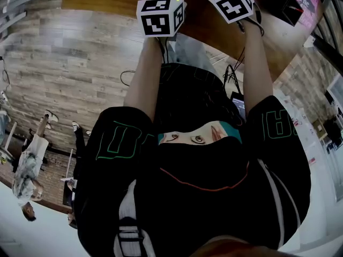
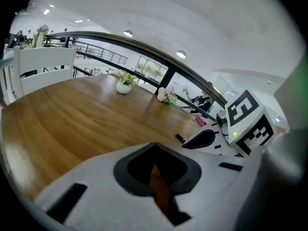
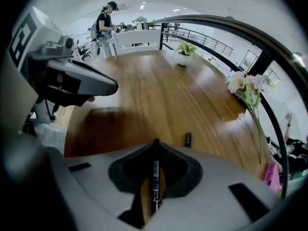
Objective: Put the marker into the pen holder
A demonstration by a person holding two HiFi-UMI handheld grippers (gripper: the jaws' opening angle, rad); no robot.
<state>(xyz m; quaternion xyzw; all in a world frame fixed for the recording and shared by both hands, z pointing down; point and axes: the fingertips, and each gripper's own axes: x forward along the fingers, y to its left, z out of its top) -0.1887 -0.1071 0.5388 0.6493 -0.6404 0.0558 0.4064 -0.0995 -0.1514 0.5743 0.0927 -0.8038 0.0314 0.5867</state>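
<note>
The black marker with a white label stands in the slit between the jaws of my right gripper, which is shut on it over the wooden table. A small black cap lies on the table just ahead of the jaws and also shows in the left gripper view as the cap. My left gripper hovers beside the right one, its jaws a narrow slit apart with nothing between them. In the head view only the marker cubes of the left gripper and right gripper show. I see no pen holder.
A potted plant stands at the table's far end and a vase of flowers at its right edge. A pink item lies near the railing. A white chair stands at the table's side. A person stands far off.
</note>
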